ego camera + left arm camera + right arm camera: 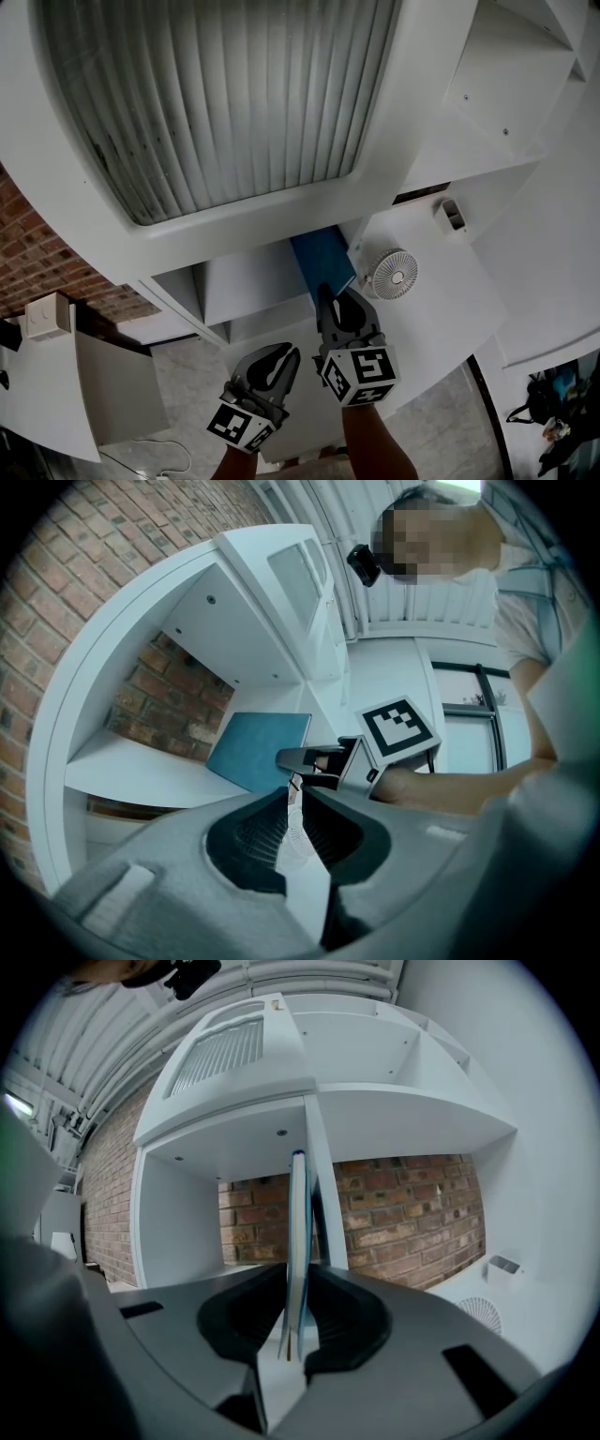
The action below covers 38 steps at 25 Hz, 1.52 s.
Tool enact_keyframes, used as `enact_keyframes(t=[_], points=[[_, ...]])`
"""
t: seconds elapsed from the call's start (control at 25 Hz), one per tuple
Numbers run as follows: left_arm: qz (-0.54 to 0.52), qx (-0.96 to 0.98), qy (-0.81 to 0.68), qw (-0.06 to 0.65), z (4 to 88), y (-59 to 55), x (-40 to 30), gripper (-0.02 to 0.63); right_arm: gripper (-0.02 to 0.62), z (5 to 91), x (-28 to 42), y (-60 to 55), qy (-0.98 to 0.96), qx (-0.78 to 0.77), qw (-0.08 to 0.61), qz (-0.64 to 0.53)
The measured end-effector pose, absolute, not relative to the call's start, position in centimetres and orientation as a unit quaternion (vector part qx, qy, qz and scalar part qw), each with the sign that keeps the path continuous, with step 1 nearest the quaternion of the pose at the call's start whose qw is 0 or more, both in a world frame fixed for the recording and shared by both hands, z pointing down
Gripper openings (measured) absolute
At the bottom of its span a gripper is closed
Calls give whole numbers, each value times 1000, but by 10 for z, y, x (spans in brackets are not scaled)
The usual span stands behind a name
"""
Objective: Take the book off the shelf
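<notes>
A thin blue book (322,255) stands tilted in a compartment of the white shelf (239,281). My right gripper (323,292) reaches up to its near edge. In the right gripper view the book (298,1222) runs edge-on between the jaws of the right gripper (297,1279), filling the gap, with both jaws against its covers. The left gripper view shows the book (255,747) leaning on the shelf board with the right gripper (286,767) at its lower corner. My left gripper (279,354) hangs lower left of the right one, its tips together and empty (292,795).
A small white fan (392,274) lies on the white surface right of the book. A brick wall (403,1204) backs the shelf compartments. A white divider (317,1185) stands just right of the book. A low white cabinet (103,384) is at lower left.
</notes>
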<state>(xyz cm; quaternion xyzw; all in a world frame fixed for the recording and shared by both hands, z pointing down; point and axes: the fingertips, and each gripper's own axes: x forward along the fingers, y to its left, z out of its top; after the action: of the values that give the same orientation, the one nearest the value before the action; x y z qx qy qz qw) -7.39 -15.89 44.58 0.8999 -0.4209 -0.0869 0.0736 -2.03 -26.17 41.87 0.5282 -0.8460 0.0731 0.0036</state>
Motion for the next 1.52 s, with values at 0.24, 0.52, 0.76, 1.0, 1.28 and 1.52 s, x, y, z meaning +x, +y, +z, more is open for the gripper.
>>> enact_keyframes(t=[0.24, 0.52, 0.76, 1.0, 1.28, 1.52], points=[[-85, 900, -421, 75, 447, -161, -74, 52, 66, 412, -25, -271, -848, 526, 6, 64], [-86, 900, -420, 75, 447, -163, -73, 52, 66, 410, -29, -284, -846, 530, 12, 61], [-86, 900, -420, 76, 448, -165, -72, 52, 66, 410, -34, -292, -846, 529, 19, 54], [-86, 900, -420, 76, 448, -166, -72, 52, 66, 410, -34, -294, -845, 532, 18, 53], [-86, 899, -423, 76, 447, -169, -74, 52, 58, 410, -34, -294, -846, 530, 15, 56], [-84, 899, -423, 76, 449, -168, -72, 52, 56, 410, -33, -294, -848, 527, 8, 65]])
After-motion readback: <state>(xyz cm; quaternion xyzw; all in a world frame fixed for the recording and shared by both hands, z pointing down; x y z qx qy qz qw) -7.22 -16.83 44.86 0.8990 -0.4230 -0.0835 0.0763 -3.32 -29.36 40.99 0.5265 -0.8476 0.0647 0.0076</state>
